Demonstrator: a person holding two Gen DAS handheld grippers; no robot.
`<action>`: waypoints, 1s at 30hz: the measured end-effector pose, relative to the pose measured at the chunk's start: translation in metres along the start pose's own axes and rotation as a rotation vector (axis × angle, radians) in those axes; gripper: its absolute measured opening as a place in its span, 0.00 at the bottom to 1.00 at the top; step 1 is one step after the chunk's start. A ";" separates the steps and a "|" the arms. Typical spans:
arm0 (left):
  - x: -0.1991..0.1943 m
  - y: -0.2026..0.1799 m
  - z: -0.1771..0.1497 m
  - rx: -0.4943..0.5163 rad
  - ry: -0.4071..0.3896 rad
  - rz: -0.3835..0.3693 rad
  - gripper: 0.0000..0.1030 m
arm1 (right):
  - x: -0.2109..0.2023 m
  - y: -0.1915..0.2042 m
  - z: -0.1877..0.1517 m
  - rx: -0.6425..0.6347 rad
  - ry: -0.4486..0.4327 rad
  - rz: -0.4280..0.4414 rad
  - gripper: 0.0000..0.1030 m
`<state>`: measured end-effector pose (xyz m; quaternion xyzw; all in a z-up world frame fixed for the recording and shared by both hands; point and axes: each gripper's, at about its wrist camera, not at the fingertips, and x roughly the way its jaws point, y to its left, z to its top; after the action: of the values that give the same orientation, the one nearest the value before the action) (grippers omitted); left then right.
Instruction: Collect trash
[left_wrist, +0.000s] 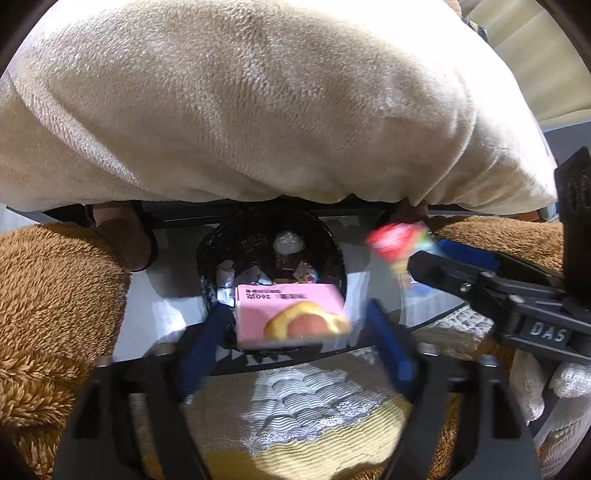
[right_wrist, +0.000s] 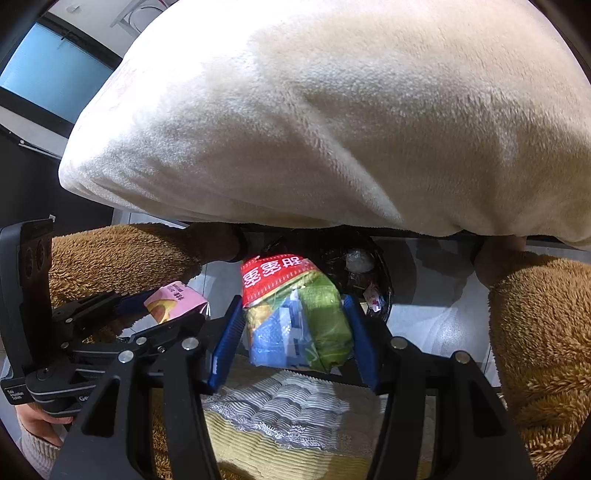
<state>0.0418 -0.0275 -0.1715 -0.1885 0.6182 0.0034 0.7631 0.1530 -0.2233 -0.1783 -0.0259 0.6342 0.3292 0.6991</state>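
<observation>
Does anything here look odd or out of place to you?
Yes: the pink carton sits tilted and blurred between the left claw's spread fingers, apparently dropping toward the black bin. The right claw grips a crumpled snack bag.

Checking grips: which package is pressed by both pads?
The red-and-green snack bag in the right gripper; the pink carton shows a gap beside one pad.

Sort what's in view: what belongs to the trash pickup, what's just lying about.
Job:
- pink carton
- red-and-green snack bag
- black bin
- left hand-held gripper
- right hand-held gripper

Lying about:
- cream blanket
- brown fleece
- lace cushion
</observation>
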 end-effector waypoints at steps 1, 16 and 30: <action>0.001 0.001 0.000 0.000 0.000 0.008 0.81 | 0.000 -0.002 0.002 0.005 -0.004 -0.003 0.59; -0.023 -0.002 -0.002 0.012 -0.092 0.007 0.81 | -0.018 -0.005 0.001 -0.017 -0.092 -0.035 0.63; -0.107 -0.012 -0.015 0.029 -0.400 0.013 0.81 | -0.100 0.022 -0.045 -0.153 -0.429 -0.061 0.63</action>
<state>0.0057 -0.0188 -0.0689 -0.1690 0.4557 0.0367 0.8732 0.1055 -0.2691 -0.0883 -0.0272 0.4431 0.3529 0.8237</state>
